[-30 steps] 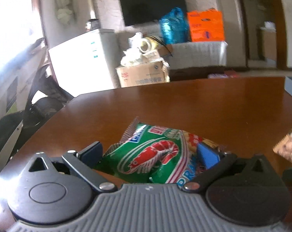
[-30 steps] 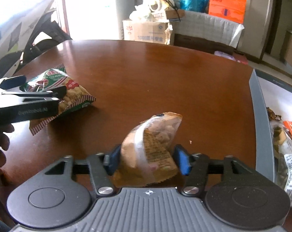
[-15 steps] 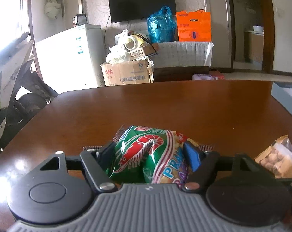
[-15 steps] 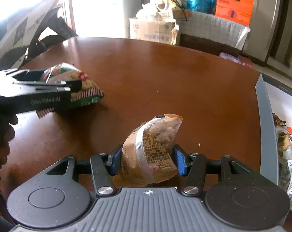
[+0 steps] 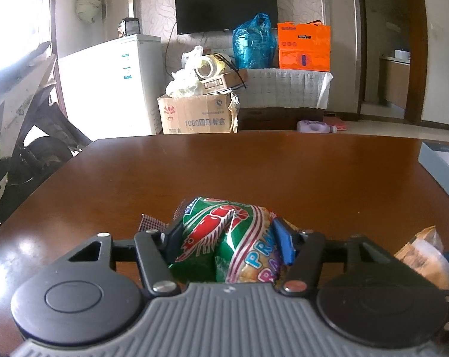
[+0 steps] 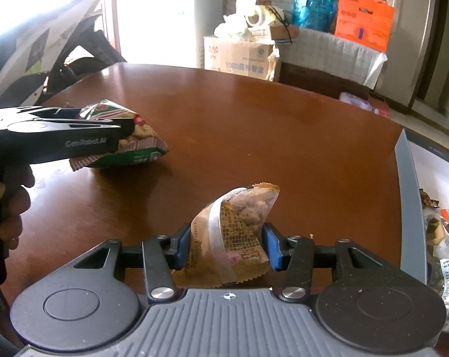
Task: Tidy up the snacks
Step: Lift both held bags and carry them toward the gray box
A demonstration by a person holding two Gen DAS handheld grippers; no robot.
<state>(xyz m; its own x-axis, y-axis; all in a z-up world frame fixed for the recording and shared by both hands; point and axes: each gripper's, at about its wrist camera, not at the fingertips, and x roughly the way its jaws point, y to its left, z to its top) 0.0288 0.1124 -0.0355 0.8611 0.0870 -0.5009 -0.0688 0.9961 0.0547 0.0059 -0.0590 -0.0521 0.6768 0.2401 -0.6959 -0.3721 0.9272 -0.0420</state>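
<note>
Right gripper (image 6: pixel 227 245) closing, fingers squeezing tan snack bag (image 6: pixel 233 238); left gripper (image 6: pixel 126 132) clamps green prawn-cracker bag (image 6: pixel 126 148), probably lifted off the surface (image 6: pixel 254 125).

A lived-in home: wall-mounted television (image 5: pixel 226 4), small white fridge (image 5: pixel 111 86), cardboard box (image 5: pixel 196 114) (overflowing), wooden worktop (image 5: pixel 254 166).

The prawn cracker bag (image 5: pixel 224 238) is green with a red prawn and red-white stripes, the nut packet (image 6: pixel 233 238) tan, the table (image 5: pixel 254 172) reddish brown.
</note>
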